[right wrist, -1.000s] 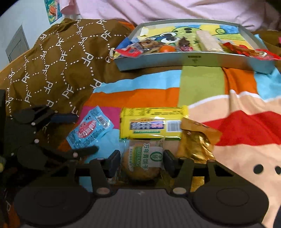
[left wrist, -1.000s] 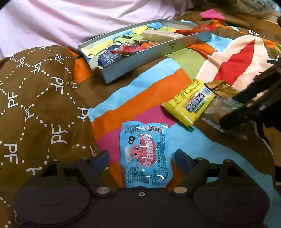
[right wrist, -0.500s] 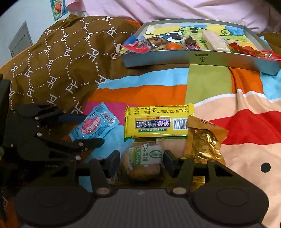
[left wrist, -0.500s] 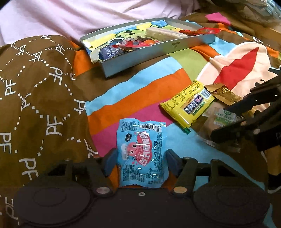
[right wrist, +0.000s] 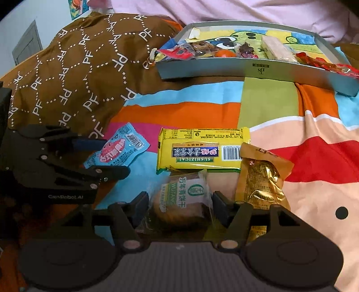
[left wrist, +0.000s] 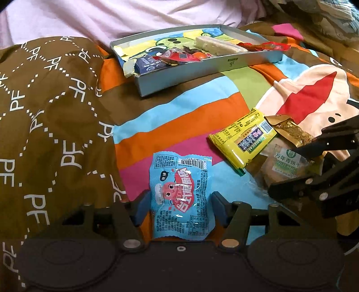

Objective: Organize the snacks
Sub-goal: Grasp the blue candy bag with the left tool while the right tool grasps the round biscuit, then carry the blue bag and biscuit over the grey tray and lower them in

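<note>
Two grippers work at once: the left gripper [left wrist: 180, 209] clamps the blue packet [left wrist: 181, 197] on the bedspread [left wrist: 179, 116], while the right gripper [right wrist: 180, 207], jaws opening, straddles the biscuit pack [right wrist: 184, 200]. Next, seemingly, carrying to the tray [left wrist: 202, 69].

Brown PF-print cushion [left wrist: 51, 125] at frame left; striped cartoon bedspread [left wrist: 179, 125] across centre; pink sheet [left wrist: 112, 15] along top.

Both wrist views look forward and steeply down, close over the bedspread [left wrist: 202, 107]. The left sits over the blue packet [left wrist: 181, 195], the right over the biscuit packet [right wrist: 184, 200]. Both share the yellow packet [right wrist: 202, 150] and snack tray [left wrist: 224, 65], and each sees the other claw.
</note>
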### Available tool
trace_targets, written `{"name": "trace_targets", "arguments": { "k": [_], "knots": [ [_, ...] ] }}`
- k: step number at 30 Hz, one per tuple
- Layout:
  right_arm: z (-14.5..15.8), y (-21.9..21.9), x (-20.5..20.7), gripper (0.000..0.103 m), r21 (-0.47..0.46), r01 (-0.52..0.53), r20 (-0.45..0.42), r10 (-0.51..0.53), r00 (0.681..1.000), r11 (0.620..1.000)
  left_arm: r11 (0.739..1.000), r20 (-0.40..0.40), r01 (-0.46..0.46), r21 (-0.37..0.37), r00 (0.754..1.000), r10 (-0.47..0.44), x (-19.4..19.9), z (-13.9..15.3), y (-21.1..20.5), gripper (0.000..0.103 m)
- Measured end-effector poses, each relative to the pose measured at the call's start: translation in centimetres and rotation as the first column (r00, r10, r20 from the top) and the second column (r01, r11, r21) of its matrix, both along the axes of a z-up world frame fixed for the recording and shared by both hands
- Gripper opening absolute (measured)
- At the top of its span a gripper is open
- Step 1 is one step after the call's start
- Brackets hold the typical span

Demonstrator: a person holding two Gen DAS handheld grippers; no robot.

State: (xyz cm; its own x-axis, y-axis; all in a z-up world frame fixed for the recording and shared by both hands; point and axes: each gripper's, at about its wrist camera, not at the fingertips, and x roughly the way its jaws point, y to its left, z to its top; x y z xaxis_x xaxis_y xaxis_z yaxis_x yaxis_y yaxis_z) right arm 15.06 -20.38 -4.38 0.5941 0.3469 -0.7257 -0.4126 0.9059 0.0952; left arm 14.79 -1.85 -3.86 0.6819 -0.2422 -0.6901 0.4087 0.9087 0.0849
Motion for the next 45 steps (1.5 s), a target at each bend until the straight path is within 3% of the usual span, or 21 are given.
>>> {"name": "trace_targets", "arguments": {
  "k": [2,17,26,32,40,45],
  "knots": [
    [-0.1,0.4,-0.3,0.060,-0.014,-0.014,0.009,0.015,1.000,1.000,1.000,-0.005,-0.004,-0.012,1.000,0.004,0.0,0.1,0.1,0.060],
    [1.1,0.8,-2.5,0.054,-0.024,-0.007,0.081,0.009,0.997,1.000,0.989,-0.059,-0.069,-0.128,0.996,0.061,0.1,0.7,0.4,0.060],
    [2.1,0.8,-3.5,0.054,-0.015,-0.001,0.116,0.002,0.993,1.000,0.987,-0.003,-0.062,-0.150,0.998,0.062,-0.7,2.3,-0.1,0.060],
    [3.7,-0.6,-4.8,0.054,0.019,0.009,0.167,-0.012,0.986,1.000,0.968,0.007,-0.122,-0.220,0.992,0.126,-2.9,3.7,0.0,0.061],
    [4.6,-3.6,-6.6,0.054,0.075,0.027,0.194,-0.041,0.980,0.997,0.956,-0.005,-0.169,-0.238,0.985,0.173,-6.8,4.3,-1.1,0.061],
    [5.0,-5.9,-6.4,0.054,0.112,0.045,0.210,-0.068,0.975,0.993,0.940,-0.009,-0.204,-0.272,0.978,0.210,-6.8,5.2,-2.1,0.061]
  ]
}}
